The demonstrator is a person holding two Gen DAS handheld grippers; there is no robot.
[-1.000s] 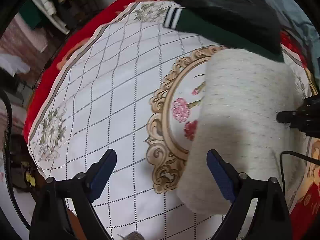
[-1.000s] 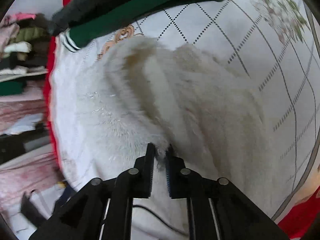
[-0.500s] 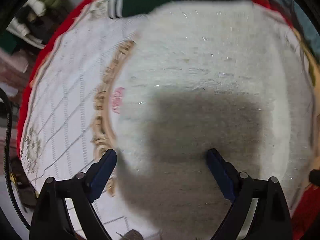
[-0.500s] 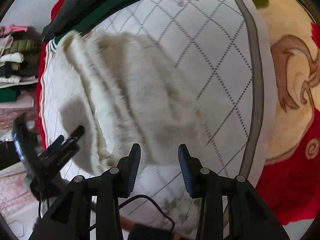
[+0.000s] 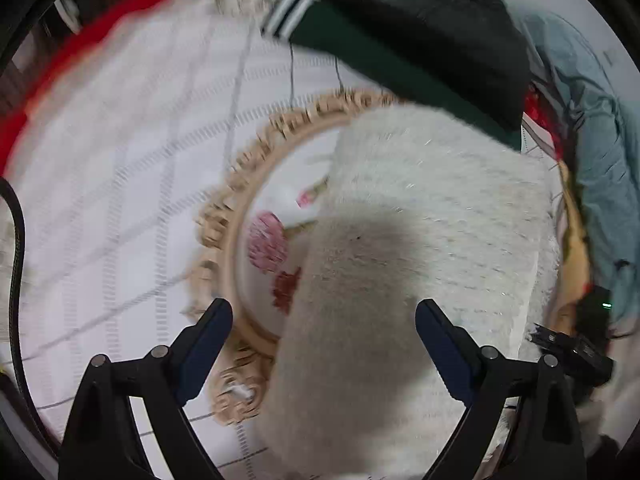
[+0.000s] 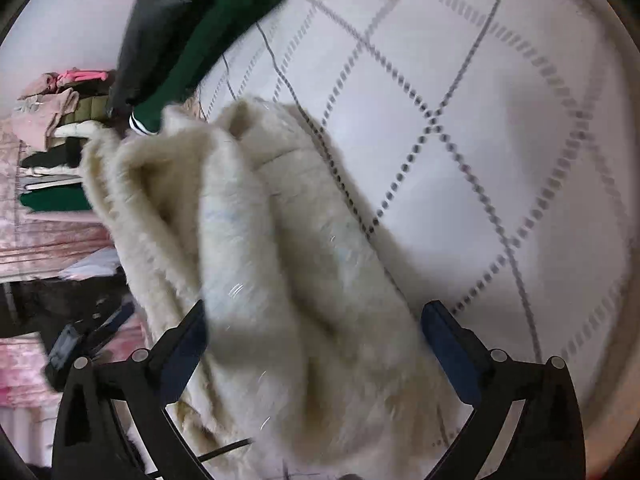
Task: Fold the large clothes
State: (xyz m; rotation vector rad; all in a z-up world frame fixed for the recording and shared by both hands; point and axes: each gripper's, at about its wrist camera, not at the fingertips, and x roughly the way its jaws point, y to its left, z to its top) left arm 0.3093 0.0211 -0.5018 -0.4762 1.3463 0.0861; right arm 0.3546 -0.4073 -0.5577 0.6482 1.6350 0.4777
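Surface: a white quilted bedspread (image 5: pixel 120 184) with a dotted diamond grid, a beige oval scroll frame (image 5: pixel 224 240) around pink and red flowers, and a red border (image 5: pixel 52 68) at the far left edge.
Room: stacked folded clothes (image 6: pixel 60 148) stand beyond the bed's left side in the right wrist view.
Task garment: a cream fluffy garment (image 5: pixel 420 248), folded, lies over the oval's right half; a dark green garment with striped cuff (image 5: pixel 360 52) and a black one (image 5: pixel 432 28) lie just behind it.
Open room: bare bedspread spreads wide to the garment's left.
Left gripper (image 5: pixel 324 332): jaws wide apart, holding nothing, above the garment's near edge.
Right gripper (image 6: pixel 316 336): jaws wide apart, straddling bunched cream folds (image 6: pixel 260 240); contact cannot be told.
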